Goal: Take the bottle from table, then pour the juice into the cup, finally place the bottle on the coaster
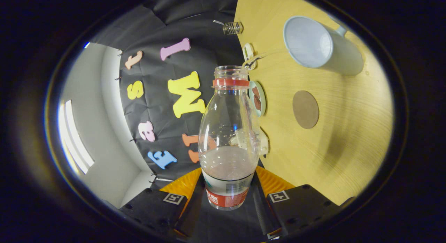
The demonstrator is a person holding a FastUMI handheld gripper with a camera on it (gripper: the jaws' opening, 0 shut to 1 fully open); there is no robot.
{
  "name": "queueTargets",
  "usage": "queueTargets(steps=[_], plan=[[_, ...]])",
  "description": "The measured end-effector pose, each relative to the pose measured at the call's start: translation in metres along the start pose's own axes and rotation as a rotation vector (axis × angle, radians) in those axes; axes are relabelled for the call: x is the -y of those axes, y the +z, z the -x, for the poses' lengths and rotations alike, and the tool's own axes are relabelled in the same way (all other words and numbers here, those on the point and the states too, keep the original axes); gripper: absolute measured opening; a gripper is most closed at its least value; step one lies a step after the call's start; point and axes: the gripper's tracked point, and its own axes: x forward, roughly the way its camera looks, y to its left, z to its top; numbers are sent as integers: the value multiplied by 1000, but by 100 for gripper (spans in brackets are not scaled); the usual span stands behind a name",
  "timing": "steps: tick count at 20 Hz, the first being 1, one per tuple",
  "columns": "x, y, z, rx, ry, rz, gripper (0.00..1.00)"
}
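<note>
Gripper (228, 197) clenched on the lower body of a clear plastic bottle (228, 131), one finger to each side, so the bottle is off the wooden table (334, 159). Bottle cap off, red neck ring showing; pinkish juice (228, 162) fills roughly the lower third. The bottle's long axis runs straight ahead between the fingers, mouth pointing away from them. View is rolled: the table stands on edge to one side. White cup (320, 44), mouth facing the camera, lies beyond and off to the table side; no liquid discernible inside. Round brown coaster (305, 109) bare, nearer than the cup. Whether pouring is ahead or done, cannot tell.
</note>
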Motion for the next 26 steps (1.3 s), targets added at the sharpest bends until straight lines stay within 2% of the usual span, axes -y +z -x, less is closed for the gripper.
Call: queueTargets(steps=[26], plan=[[-21, -5, -1, -6, 36, -97, 73]])
